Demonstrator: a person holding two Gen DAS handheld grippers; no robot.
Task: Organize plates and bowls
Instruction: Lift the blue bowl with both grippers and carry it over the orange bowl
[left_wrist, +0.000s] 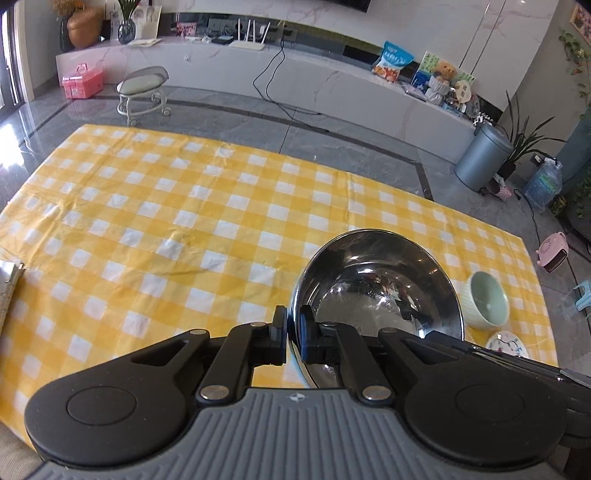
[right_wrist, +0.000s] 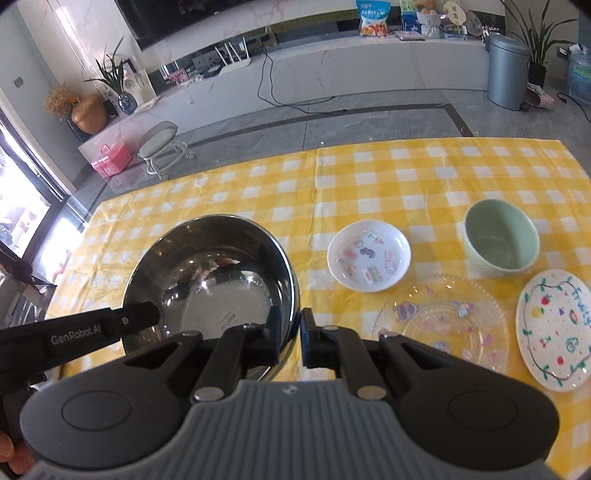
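A shiny steel bowl (left_wrist: 376, 295) (right_wrist: 210, 277) hangs above the yellow checked tablecloth (left_wrist: 166, 221), held by both grippers. My left gripper (left_wrist: 293, 332) is shut on its left rim, one pad inside and one outside. My right gripper (right_wrist: 291, 336) is shut on its right rim in the same way. The left gripper's finger (right_wrist: 136, 319) shows at the bowl's far side in the right wrist view. On the cloth lie a pale green bowl (right_wrist: 500, 242) (left_wrist: 485, 304), a small white dish with stickers (right_wrist: 369, 256), a clear glass plate (right_wrist: 443, 321) and a white fruit-painted plate (right_wrist: 554, 328) (left_wrist: 508, 343).
A stack of papers (left_wrist: 9, 291) lies at the cloth's left edge. Beyond the table are grey floor tiles, a wheeled stool (left_wrist: 144, 92), a pink box (left_wrist: 82, 81), a grey bin (left_wrist: 482, 155) and a long marble shelf (left_wrist: 295, 70) with cables.
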